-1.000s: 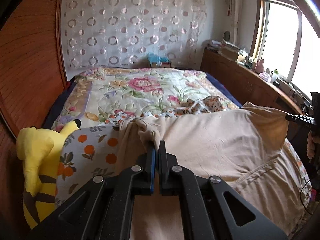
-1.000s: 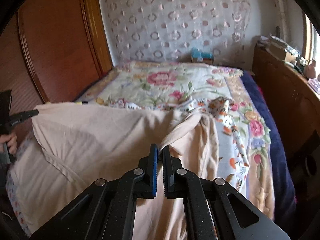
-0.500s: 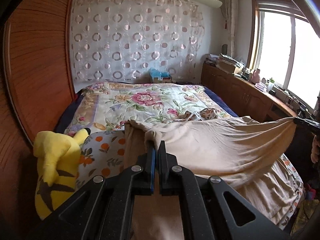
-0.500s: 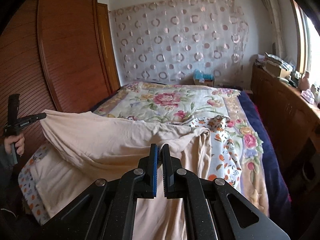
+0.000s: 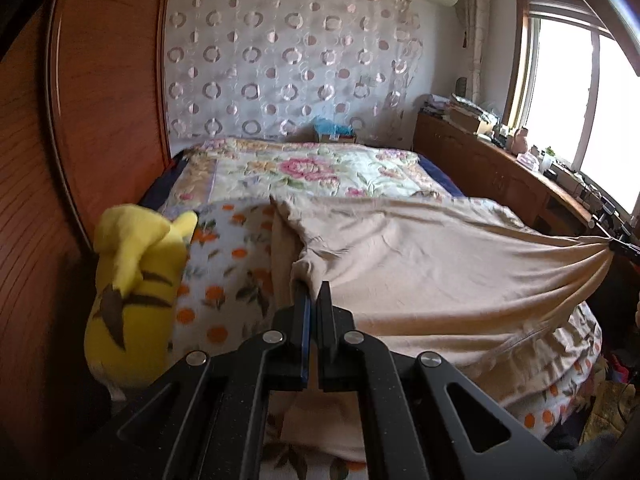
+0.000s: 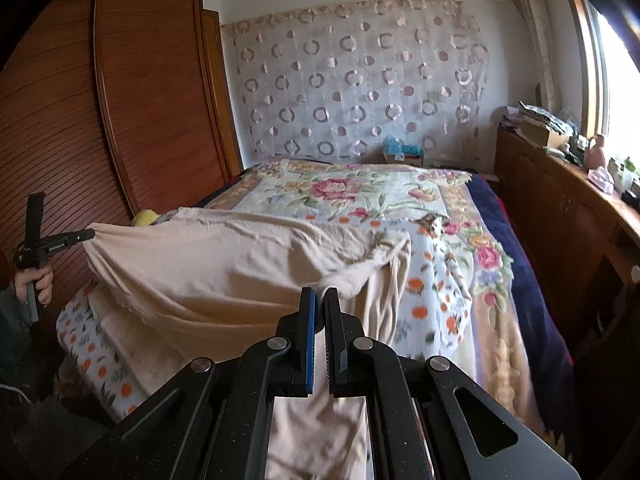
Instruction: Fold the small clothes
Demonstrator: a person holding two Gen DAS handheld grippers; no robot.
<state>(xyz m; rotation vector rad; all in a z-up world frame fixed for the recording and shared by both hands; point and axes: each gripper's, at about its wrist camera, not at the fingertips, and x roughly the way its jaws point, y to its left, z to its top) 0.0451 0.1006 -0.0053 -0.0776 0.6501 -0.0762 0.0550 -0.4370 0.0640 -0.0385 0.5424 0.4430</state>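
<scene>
A large beige garment (image 5: 432, 264) is stretched taut between my two grippers above the near end of the bed; it also shows in the right wrist view (image 6: 224, 264). My left gripper (image 5: 313, 286) is shut on one corner of it. My right gripper (image 6: 319, 292) is shut on the opposite corner. Each gripper shows small in the other's view, the right at the far right (image 5: 618, 245), the left at the far left (image 6: 80, 235). The cloth's lower part hangs down and drapes over the bed's front edge.
The bed carries a floral quilt (image 5: 304, 168) and an orange-print blanket (image 5: 224, 280). A yellow plush toy (image 5: 132, 280) sits at the left by the wooden wardrobe (image 6: 132, 112). A patterned small garment (image 6: 434, 222) lies on the quilt. A cluttered wooden sideboard (image 6: 560, 184) runs along the right.
Both grippers have risen and pulled apart, so the beige garment has gone from slack on the bed to lifted and taut between them.
</scene>
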